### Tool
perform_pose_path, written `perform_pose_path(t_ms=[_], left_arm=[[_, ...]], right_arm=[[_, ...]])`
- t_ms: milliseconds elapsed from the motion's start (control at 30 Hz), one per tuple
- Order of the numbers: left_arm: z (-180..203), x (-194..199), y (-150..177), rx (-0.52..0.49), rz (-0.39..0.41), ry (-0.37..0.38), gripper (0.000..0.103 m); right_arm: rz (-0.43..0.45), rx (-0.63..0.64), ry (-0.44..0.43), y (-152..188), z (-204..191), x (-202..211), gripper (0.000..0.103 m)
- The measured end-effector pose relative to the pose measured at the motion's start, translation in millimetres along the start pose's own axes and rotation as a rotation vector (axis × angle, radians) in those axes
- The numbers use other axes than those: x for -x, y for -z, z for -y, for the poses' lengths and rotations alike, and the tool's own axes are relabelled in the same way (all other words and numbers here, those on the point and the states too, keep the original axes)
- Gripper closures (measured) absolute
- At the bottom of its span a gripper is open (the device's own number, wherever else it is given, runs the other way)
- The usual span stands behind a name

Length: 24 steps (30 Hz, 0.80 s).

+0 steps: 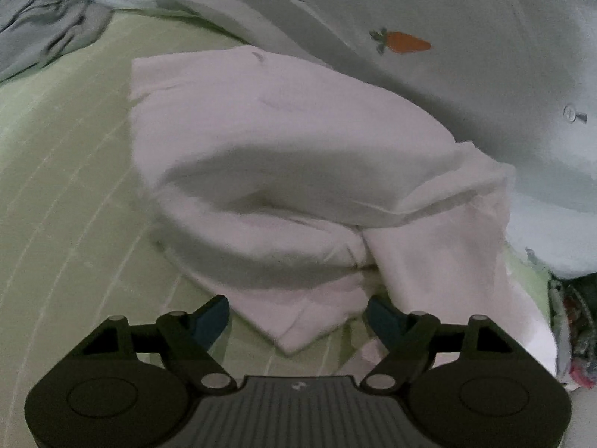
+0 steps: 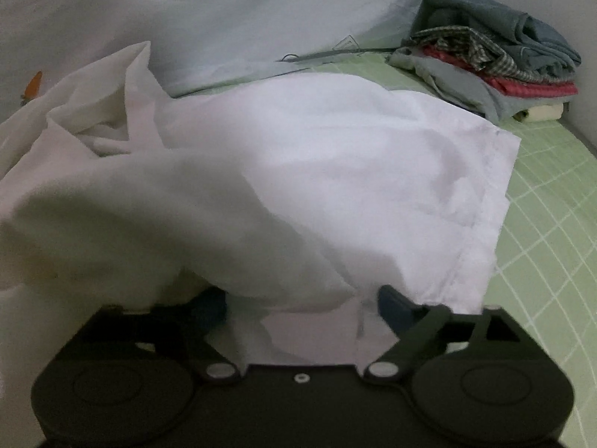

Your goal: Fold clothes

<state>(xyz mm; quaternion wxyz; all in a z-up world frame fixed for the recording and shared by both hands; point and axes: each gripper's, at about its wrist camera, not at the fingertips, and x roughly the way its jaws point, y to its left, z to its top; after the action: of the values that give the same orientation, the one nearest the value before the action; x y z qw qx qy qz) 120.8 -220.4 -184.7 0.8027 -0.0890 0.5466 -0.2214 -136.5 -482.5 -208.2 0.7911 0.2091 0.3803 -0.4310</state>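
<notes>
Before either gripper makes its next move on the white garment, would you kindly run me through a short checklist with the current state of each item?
1. Left gripper open, nothing held: ok.
2. White garment corner lies between the left fingers: ok.
3. Right gripper open, fingers apart: ok.
4. Cloth between the right fingers, ready to pinch: ok; the left finger is partly draped.
5. Garment folded flat: not ok, bunched and puffed up.
6. Stack of clothes apart from the garment: ok.

Bed with green checked sheet (image 1: 67, 194); on it, a white garment (image 1: 298, 156), partly folded; a pale carrot-print quilt (image 1: 466, 74) behind; a clothes stack (image 2: 500, 67) at the far corner.
</notes>
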Motion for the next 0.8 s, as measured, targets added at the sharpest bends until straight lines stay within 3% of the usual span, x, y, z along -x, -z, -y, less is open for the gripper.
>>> perform_pose_path(t_ms=[33,100,167,267,367,433,467,567,633,700,800], left_arm=[[4,-6,0,-0.007,-0.004,-0.017,0.024],[12,-14,1,-0.055,0.01,-0.081,0.062],[22,-19,1,-0.113,0.019,-0.154,0.08],[24,-14,4,-0.124,0.026,-0.17,0.1],[21,-4,10,-0.132,0.033,-0.166,0.1],[17,9,15,-0.116,0.039,-0.146,0.102],[15,14,17,-0.104,0.032,-0.141,0.103],[4,28,22,-0.042,0.019,-0.063,0.101],[-5,33,25,0.024,0.008,0.0,0.091],[-13,37,31,0.083,0.001,0.05,0.067],[-15,33,32,0.125,-0.008,0.083,0.048]], right_arm=[[0.002,0.002,0.0,0,1,-1,0.005],[0.006,0.004,0.003,0,1,-3,0.002],[0.017,0.005,0.008,-1,1,-5,0.0],[0.03,0.006,0.012,-1,0,-6,0.0],[0.025,0.01,0.003,-2,0,-5,0.003],[0.019,0.022,-0.034,-6,2,0,0.025],[0.015,0.017,-0.04,-6,3,3,0.03],[0.006,-0.014,-0.04,-2,6,13,0.034],[0.002,-0.043,-0.028,3,9,19,0.034],[-0.002,-0.065,-0.02,9,13,26,0.032],[-0.006,-0.083,-0.007,15,15,30,0.031]])
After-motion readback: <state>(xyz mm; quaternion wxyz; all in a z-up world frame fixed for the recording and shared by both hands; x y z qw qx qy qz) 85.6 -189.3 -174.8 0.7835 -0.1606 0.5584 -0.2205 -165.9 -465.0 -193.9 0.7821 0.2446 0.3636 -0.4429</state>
